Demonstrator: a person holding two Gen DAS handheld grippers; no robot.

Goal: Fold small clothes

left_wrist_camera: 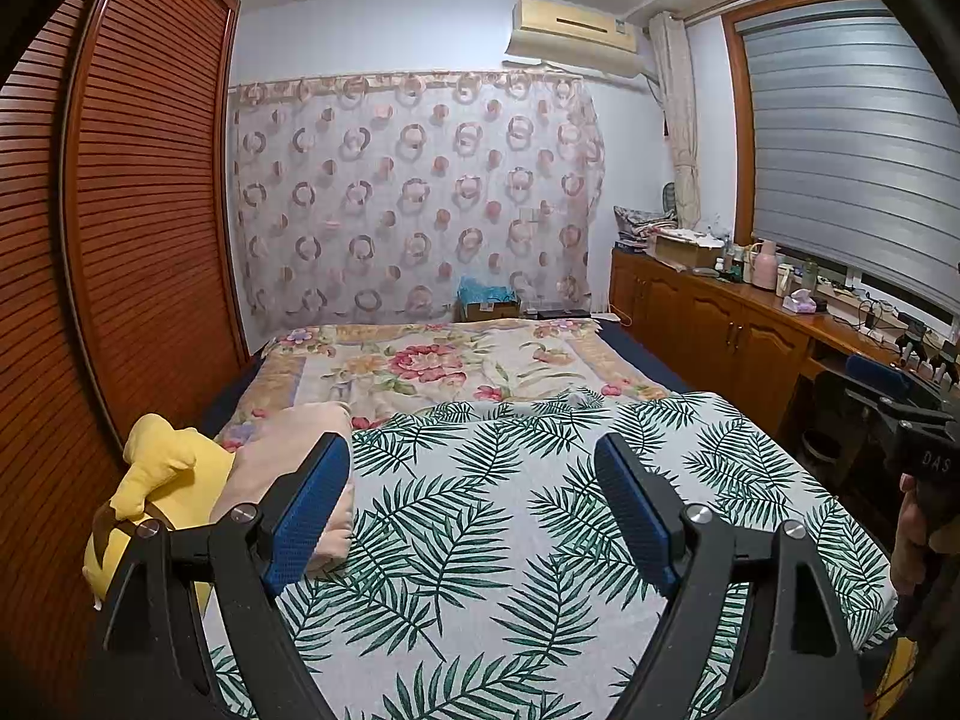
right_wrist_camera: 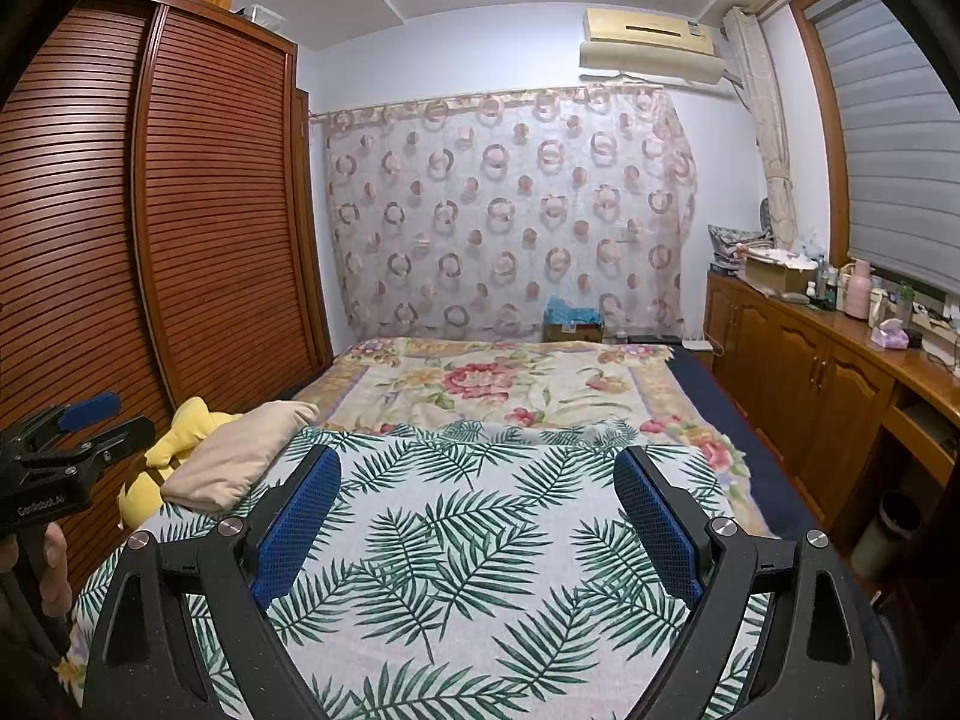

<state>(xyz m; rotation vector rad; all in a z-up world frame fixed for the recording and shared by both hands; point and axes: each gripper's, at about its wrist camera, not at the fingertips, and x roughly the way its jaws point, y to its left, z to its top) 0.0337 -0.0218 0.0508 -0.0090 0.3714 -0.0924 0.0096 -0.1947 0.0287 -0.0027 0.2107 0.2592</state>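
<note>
While both grippers hover above the leaf sheet (left_wrist_camera: 480, 540), neither holds anything: left gripper (left_wrist_camera: 474, 480) has its jaws spread wide with nothing between them, and so does the right gripper (right_wrist_camera: 477, 492).

Only candidate garment is the beige cloth (left_wrist_camera: 282, 456), lying bunched at the sheet's left edge against a yellow plush (left_wrist_camera: 162, 468). Whether it is a garment or a cushion can't be told. It sits as a soft lump, which fits either a piece waiting to be folded or one already folded and set aside. No call on the step from this.

Left view shows the cloth close, partly behind its left finger, plus the right gripper's body and the hand (left_wrist_camera: 915, 528) at frame right. Right view shows the cloth's whole outline (right_wrist_camera: 240, 456) and the left gripper from the side (right_wrist_camera: 72, 438).
</note>
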